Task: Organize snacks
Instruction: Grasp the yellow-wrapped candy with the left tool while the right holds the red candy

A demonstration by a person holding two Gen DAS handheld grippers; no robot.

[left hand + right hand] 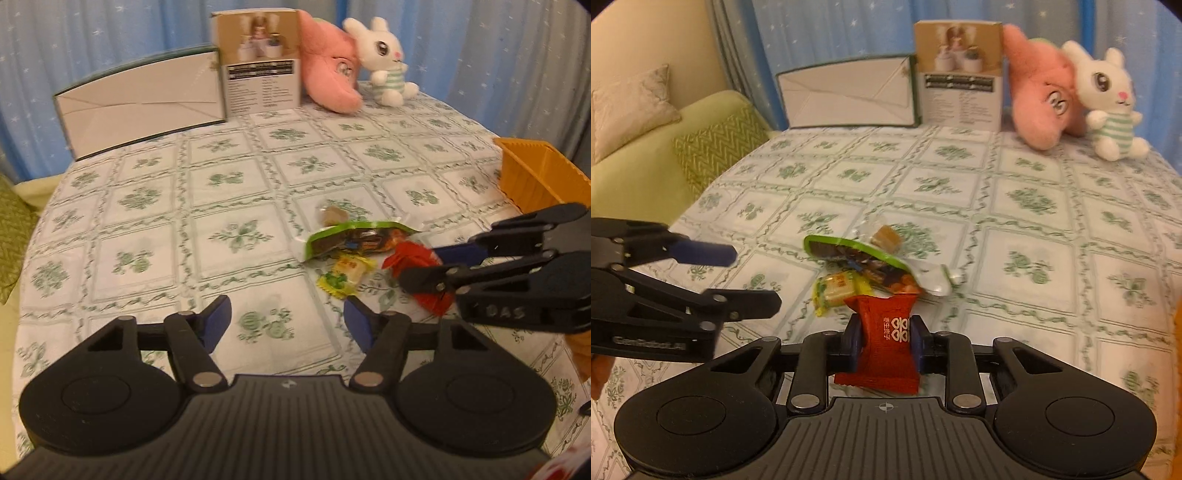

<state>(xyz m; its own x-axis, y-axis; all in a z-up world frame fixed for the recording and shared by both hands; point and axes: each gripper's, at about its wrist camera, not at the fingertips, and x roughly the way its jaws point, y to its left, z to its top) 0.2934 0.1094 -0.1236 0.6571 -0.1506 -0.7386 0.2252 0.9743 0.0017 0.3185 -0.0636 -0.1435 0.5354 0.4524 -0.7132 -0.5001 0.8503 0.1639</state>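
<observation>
A small pile of snacks lies mid-table: a green-edged packet, a yellow candy and a brown candy in clear wrap. My right gripper is shut on a red candy packet, held just in front of the pile; it also shows in the left wrist view. My left gripper is open and empty, left of the pile and close to the right gripper. It shows at the left of the right wrist view.
An orange basket stands at the table's right edge. At the back stand a white-and-green box, a brown-and-white carton, a pink plush and a white bunny plush. A green sofa is beyond the left edge.
</observation>
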